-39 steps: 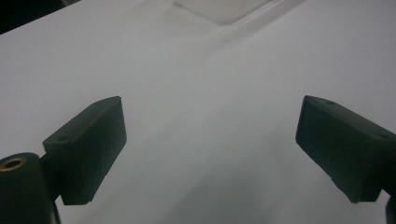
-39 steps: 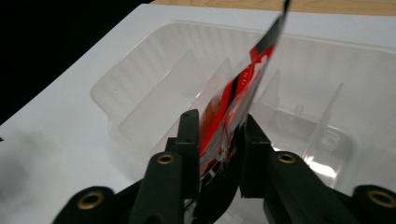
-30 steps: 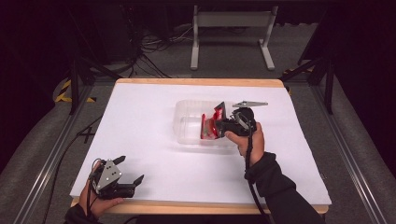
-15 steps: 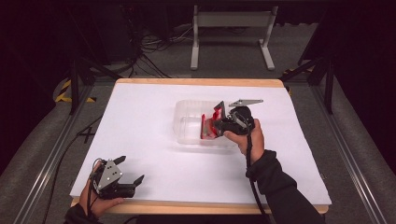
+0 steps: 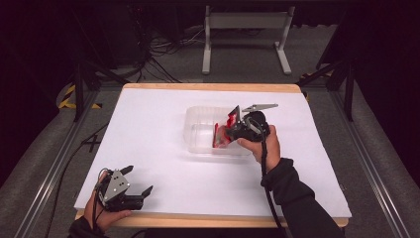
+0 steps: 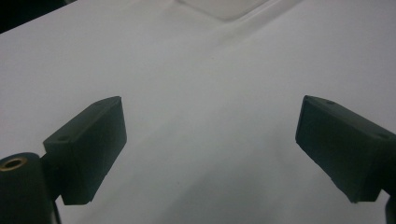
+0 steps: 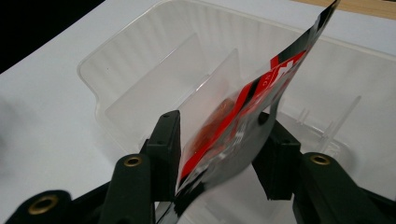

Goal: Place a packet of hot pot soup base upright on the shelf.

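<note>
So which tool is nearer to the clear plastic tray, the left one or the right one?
The right. The right tool is over the clear plastic tray, gripping a red snack packet above it. The left tool rests open near the table's front left corner, well apart from the tray.

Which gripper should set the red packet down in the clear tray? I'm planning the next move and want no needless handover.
The right gripper. It is already shut on the red packet, over the clear tray. The left gripper is open at the table's near left corner, apart from the tray.
</note>
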### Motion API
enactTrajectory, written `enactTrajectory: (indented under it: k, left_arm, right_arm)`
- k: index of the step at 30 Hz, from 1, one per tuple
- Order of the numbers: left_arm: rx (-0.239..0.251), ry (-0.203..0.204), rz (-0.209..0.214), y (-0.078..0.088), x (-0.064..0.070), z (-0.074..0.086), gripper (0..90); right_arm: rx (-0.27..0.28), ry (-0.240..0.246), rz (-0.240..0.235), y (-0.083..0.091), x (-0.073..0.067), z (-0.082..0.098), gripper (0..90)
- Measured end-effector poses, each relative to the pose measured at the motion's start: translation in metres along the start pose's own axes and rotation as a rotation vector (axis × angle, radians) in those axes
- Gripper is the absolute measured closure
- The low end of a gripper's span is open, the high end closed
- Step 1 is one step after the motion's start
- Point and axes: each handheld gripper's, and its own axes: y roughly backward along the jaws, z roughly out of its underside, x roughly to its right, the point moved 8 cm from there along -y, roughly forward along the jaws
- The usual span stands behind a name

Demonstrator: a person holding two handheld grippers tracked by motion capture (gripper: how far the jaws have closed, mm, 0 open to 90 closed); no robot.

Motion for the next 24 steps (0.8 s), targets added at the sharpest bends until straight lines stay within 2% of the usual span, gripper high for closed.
enactTrajectory:
  k: [2, 12, 18, 24]
  left_arm:
    - [0.001, 0.004, 0.000, 0.000, 0.000, 0.000, 9.4]
    - [0.000, 0.001, 0.002, -0.001, 0.001, 0.000, 9.5]
    - [-0.001, 0.001, 0.001, 0.000, 0.001, 0.000, 9.5]
    - [-0.002, 0.001, 0.005, 0.000, 0.002, 0.000, 9.5]
  right_arm:
    - [-0.006, 0.015, 0.012, 0.002, 0.001, 0.000, 50.2]
    - [0.001, 0.026, 0.018, 0.009, 0.002, -0.004, 50.7]
    - [0.009, 0.065, 0.009, 0.016, -0.001, -0.006, 52.6]
    - [0.020, 0.084, 0.009, 0.021, -0.002, -0.008, 51.5]
